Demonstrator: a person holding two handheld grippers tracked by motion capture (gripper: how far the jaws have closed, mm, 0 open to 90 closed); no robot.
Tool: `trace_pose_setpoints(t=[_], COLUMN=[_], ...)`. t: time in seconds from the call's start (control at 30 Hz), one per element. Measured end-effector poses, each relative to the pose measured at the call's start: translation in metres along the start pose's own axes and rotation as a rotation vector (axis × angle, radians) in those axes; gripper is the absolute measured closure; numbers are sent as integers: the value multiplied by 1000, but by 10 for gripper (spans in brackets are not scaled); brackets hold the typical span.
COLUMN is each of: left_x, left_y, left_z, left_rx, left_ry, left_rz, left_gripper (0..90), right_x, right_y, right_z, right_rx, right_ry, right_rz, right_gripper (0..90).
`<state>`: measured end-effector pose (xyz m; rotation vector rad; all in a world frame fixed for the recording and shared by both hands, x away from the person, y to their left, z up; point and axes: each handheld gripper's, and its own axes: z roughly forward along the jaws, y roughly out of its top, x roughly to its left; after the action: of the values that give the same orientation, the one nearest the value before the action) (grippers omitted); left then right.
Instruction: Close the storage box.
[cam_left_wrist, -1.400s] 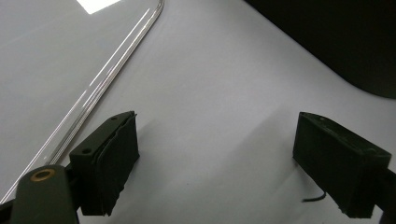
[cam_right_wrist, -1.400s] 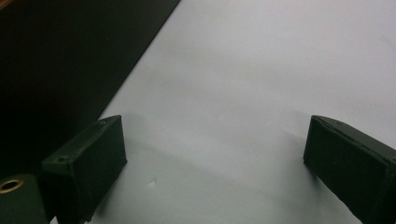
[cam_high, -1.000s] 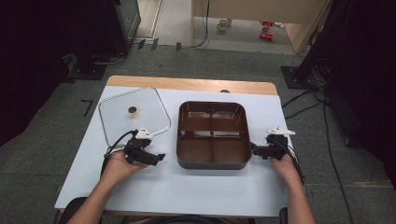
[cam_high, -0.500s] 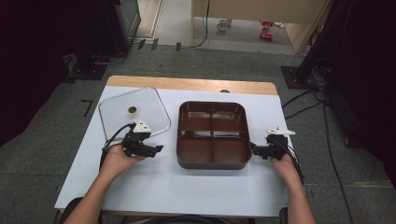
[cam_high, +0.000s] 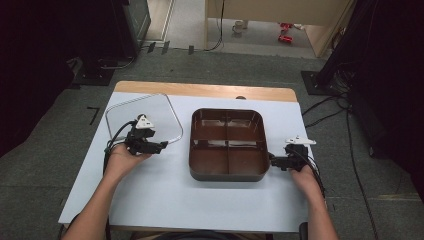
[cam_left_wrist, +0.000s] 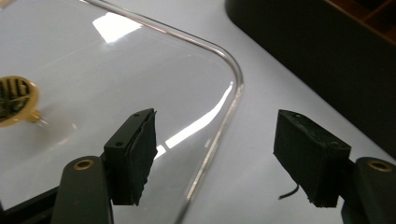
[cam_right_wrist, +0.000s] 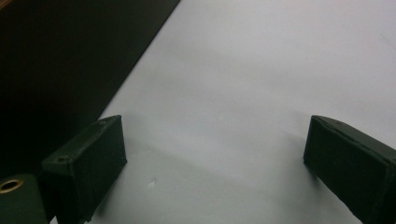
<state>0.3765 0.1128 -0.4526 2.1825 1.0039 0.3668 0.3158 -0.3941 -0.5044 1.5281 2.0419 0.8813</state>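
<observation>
I think I am about to pick up the lid (cam_high: 142, 117). It lies flat near the left edge of the table (cam_high: 170, 200), toward the far corner.

My left gripper (cam_left_wrist: 219, 158) sits over the lid's near right corner, its jaws wide apart with the rim between them, holding nothing. A gold knob (cam_left_wrist: 16, 100) sits in the lid's middle.

My right gripper (cam_right_wrist: 210, 168) rests by the table's right edge, just beside the pot (cam_high: 227, 145). Its jaws are wide apart too, with bare table between them.

Next I think I must lower the left jaws around the rim and squeeze softly, because glass slips.

I count one lid, one knob, one pot with four parts, two grippers.
</observation>
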Motion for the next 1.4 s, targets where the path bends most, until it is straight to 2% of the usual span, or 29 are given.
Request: trace_pose_setpoints(t=[0.13, 0.37, 0.5, 0.67, 0.77, 0.87, 1.07, 1.2, 1.3, 1.4], left_x=[10, 26, 39, 49, 56, 65, 75, 82, 86, 89], left_y=[3, 8, 11, 11, 10, 10, 9, 7, 7, 6], left_z=[1, 2, 3, 3, 4, 6, 6, 10, 15, 21], left_rx=[-14, -18, -21, -36, -26, -35, -46, -60, -40, -40], left_ry=[24, 40, 60, 76, 93, 102, 133, 146, 151, 160], left_rz=[-22, -43, -63, -74, -73, -97, -116, -146, -154, -163], left_gripper=[300, 306, 311, 322, 322, 323, 334, 356, 382, 402], right_x=[0, 0, 0, 0, 0, 0, 0, 0, 0, 0], right_y=[0, 0, 0, 0, 0, 0, 0, 0, 0, 0], right_z=[0, 0, 0, 0, 0, 0, 0, 0, 0, 0], right_rx=[0, 0, 0, 0, 0, 1, 0, 0, 0, 0], right_ry=[0, 0, 0, 1, 1, 1, 1, 0, -1, -2], right_rz=[0, 1, 1, 0, 2, 2, 1, 0, -1, -2], right_gripper=[51, 51, 51, 51, 51, 50, 51, 50, 50, 50])
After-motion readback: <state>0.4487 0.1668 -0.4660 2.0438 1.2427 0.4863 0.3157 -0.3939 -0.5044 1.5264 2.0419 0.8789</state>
